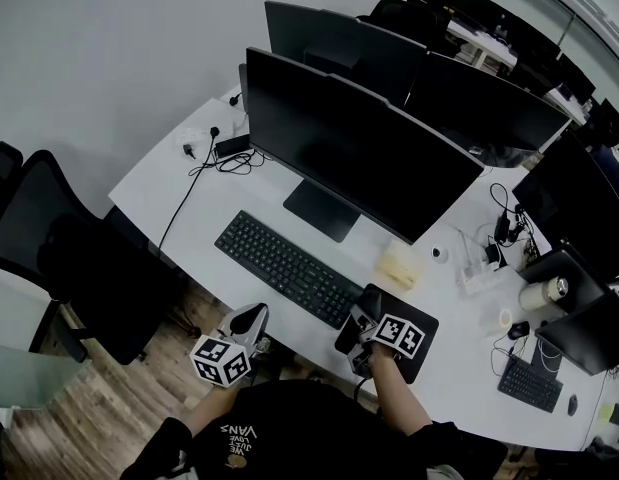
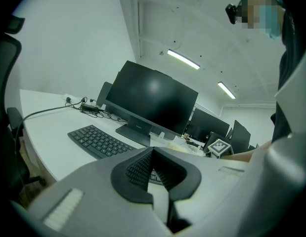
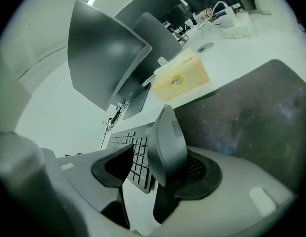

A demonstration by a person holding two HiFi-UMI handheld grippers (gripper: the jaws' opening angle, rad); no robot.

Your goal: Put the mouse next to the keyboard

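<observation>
A dark grey mouse (image 3: pixel 167 142) stands on its side between the jaws of my right gripper (image 3: pixel 153 168). It leans on the right-hand pad (image 3: pixel 199 169), and a gap separates it from the left-hand pad (image 3: pixel 115 164), so the gripper is open. This gripper (image 1: pixel 357 330) hovers at the left edge of the black mouse pad (image 1: pixel 421 320), close to the right end of the black keyboard (image 1: pixel 284 266). My left gripper (image 1: pixel 251 320) hangs off the desk's near edge, below the keyboard (image 2: pixel 98 139); its pads (image 2: pixel 138 169) meet with nothing between them.
A large monitor (image 1: pixel 359 153) stands behind the keyboard on the white desk (image 1: pixel 189 198). A yellow tissue box (image 1: pixel 399 265) sits just beyond the mouse pad (image 3: pixel 241 112). Cables and a power strip (image 1: pixel 224 153) lie at the far left. An office chair (image 1: pixel 59 258) stands left of the desk.
</observation>
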